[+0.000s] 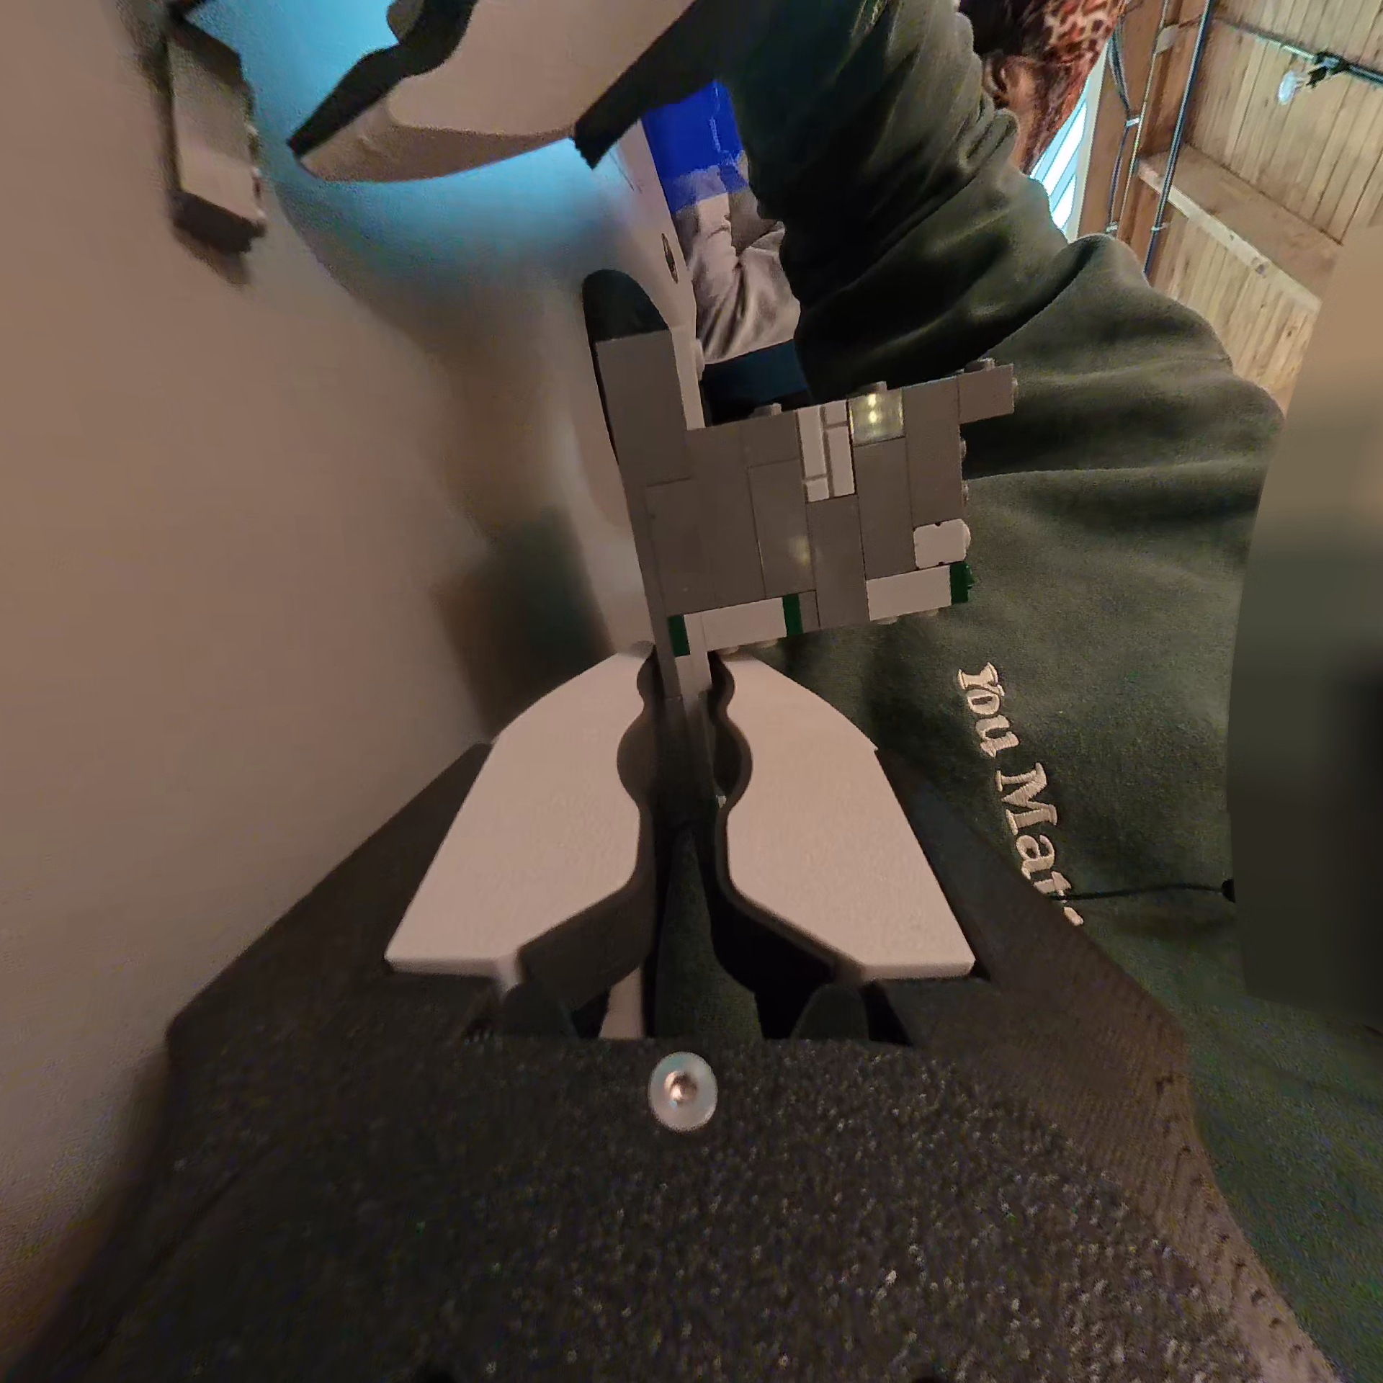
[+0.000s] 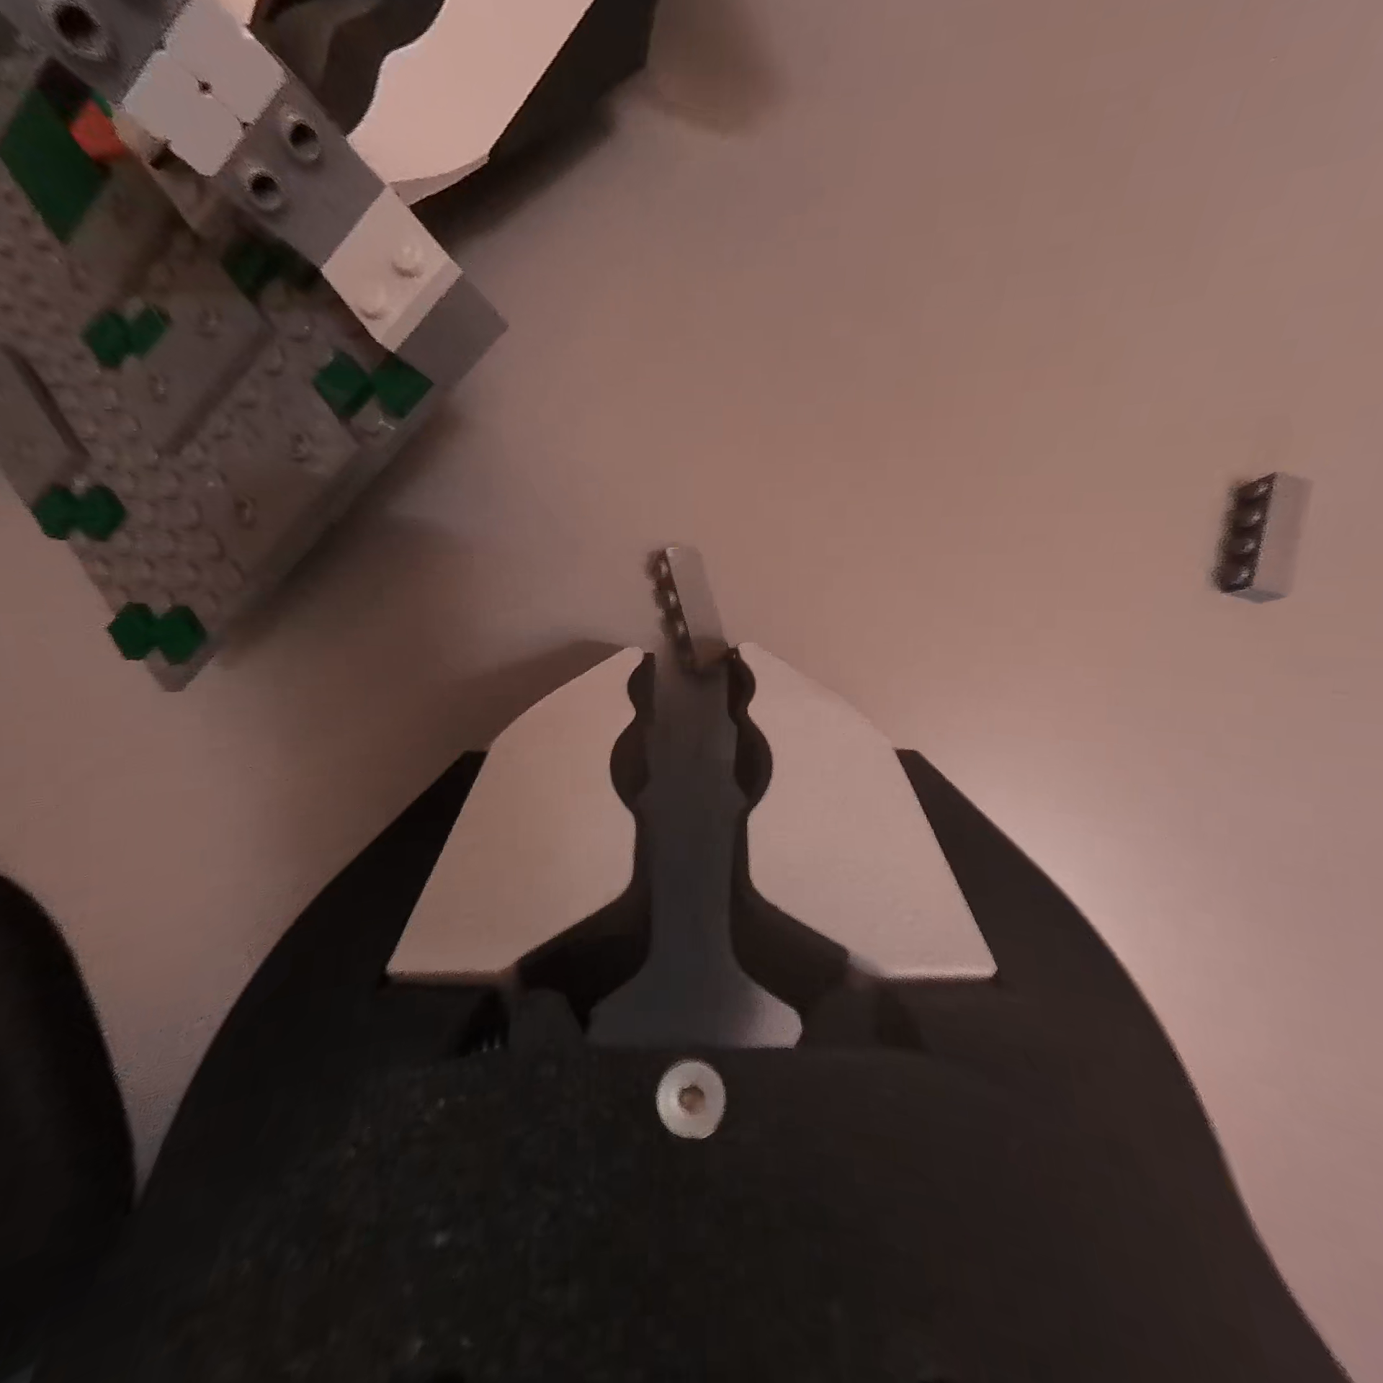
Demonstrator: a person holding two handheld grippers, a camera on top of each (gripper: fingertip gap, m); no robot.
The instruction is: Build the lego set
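My left gripper (image 1: pixel 685 662) is shut on the edge of the grey lego build (image 1: pixel 793 509), a wall of grey and white bricks with thin green strips, held up in the air and tilted. The same build (image 2: pixel 187 389) shows in the right wrist view at upper left, with its studded grey baseplate, green studs and white bricks, and the left gripper's fingers (image 2: pixel 449 112) behind it. My right gripper (image 2: pixel 688 655) is shut on a small grey brick (image 2: pixel 685 606), held by one end above the table.
A second loose grey brick (image 2: pixel 1261 539) lies on the pale table (image 2: pixel 898 374) at the right. A person's dark green sweatshirt (image 1: pixel 1048 673) fills the right of the left wrist view. The right gripper's fingers (image 1: pixel 464 97) show at the top there.
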